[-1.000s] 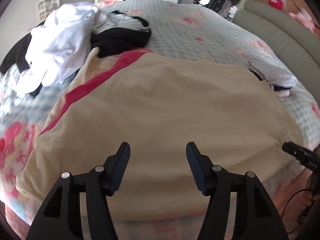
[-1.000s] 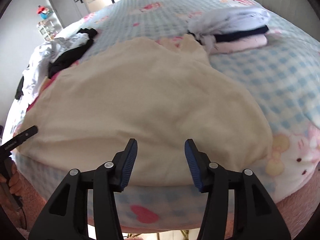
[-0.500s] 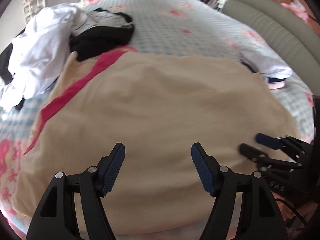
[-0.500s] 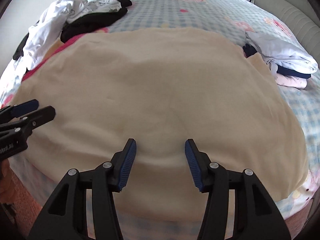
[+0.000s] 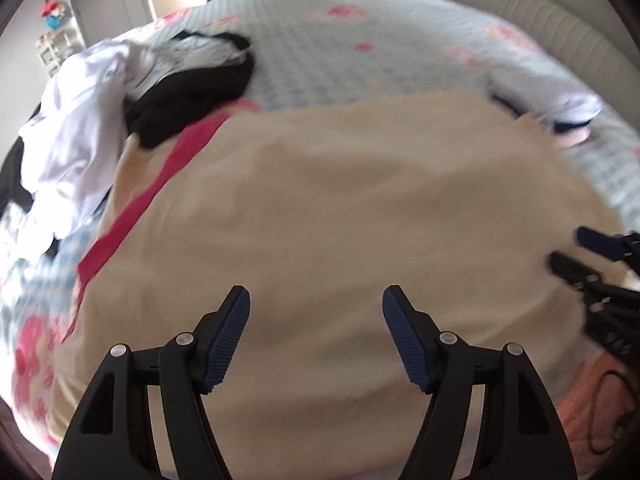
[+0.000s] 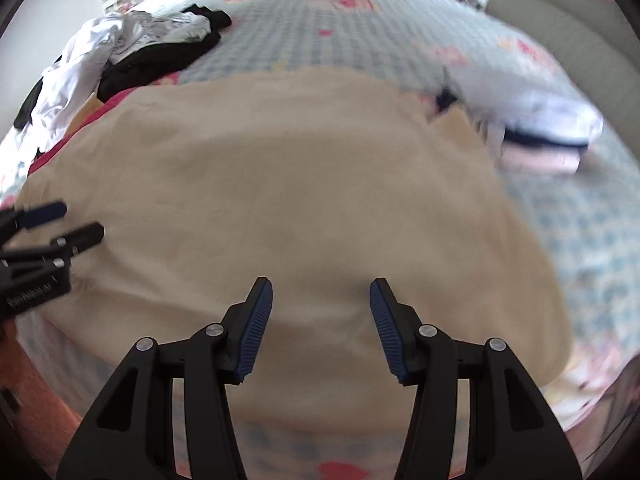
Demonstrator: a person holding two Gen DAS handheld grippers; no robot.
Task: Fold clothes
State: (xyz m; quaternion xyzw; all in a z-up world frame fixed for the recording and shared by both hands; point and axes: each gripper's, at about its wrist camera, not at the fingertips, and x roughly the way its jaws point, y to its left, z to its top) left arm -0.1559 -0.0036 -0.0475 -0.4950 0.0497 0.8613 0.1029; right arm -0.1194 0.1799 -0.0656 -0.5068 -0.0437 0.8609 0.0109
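Since a second ago both grippers slid sideways along the near bed edge and now see each other; the left gripper (image 5: 316, 312) has just been opening its jaws, nothing between them. Left gripper now wide open over the cloth, blue ribbed pads (image 5: 230, 344) clear of the fabric, holding nothing. Right gripper (image 6: 321, 304) about half open, empty too, width unchanged from the earlier frames, hanging above the near middle of the same cloth. Each shows at the edge of the other's view, jaws apart. Below both: large cream-coloured fabric garment (image 5: 340, 220) spread flat on the bed, with a red stripe (image 5: 160, 184) along its left side, near hem at the bed edge. It lies on a light blue checked bedsheet with pink cartoon prints (image 5: 340, 44). Far left, touching the garment's corner, a loose pile of white and black clothes (image 5: 120, 120). Far right, just beside the garment's far right corner, a small stack of folded clothes, white over dark blue and pink (image 6: 548, 128). Grey padded headboard (image 5: 540, 36) at the right. Frames are motion-blurred.
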